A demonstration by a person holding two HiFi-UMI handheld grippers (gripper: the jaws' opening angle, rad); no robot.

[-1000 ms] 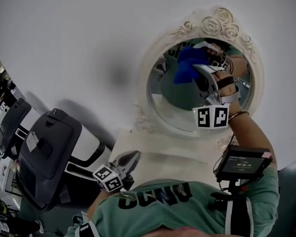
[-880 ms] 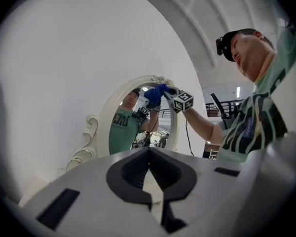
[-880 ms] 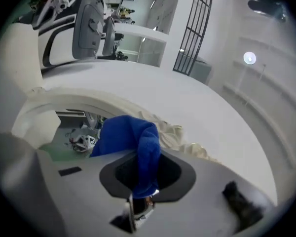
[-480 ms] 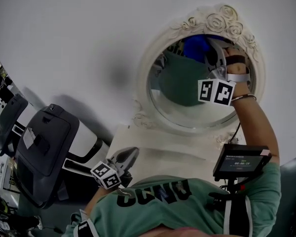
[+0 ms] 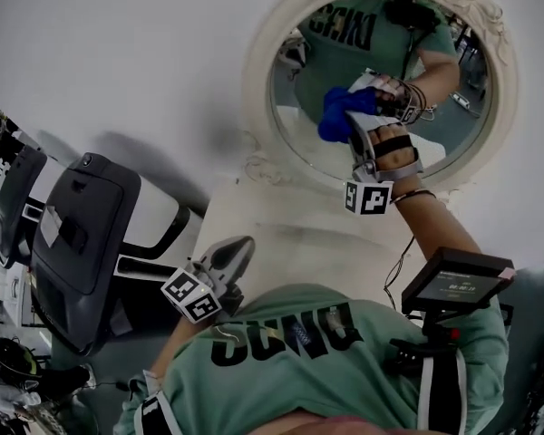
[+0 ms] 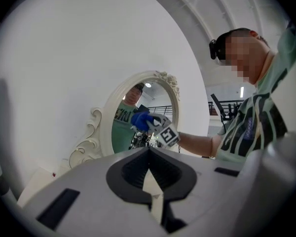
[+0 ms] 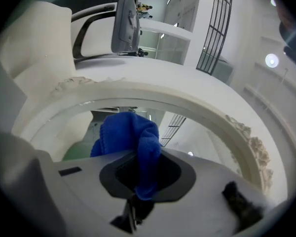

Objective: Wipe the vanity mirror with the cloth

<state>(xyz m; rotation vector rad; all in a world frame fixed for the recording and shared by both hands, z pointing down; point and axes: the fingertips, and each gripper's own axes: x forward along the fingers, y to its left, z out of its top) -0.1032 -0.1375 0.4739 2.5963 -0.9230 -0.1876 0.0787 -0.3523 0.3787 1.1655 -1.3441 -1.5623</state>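
An oval vanity mirror in an ornate white frame (image 5: 258, 80) stands against the white wall. A blue cloth (image 5: 338, 116) is bunched against the glass, left of centre, and my right gripper (image 5: 355, 132) is shut on it. In the right gripper view the cloth (image 7: 130, 135) spills out over the jaws of that gripper (image 7: 147, 156), with the mirror frame (image 7: 187, 102) curving just beyond. My left gripper (image 5: 236, 252) hangs low in front of the person's chest, shut and holding nothing. The left gripper view shows its jaws (image 6: 148, 152) together and the mirror (image 6: 106, 127) further off.
The mirror rests on a white vanity top (image 5: 290, 234). A black and white chair (image 5: 82, 243) stands to the left, below the wall. A small screen on a mount (image 5: 453, 284) sits at the person's right side.
My right gripper has carried the cloth from the top of the glass down to its middle left. The left gripper has stayed low by the chest.
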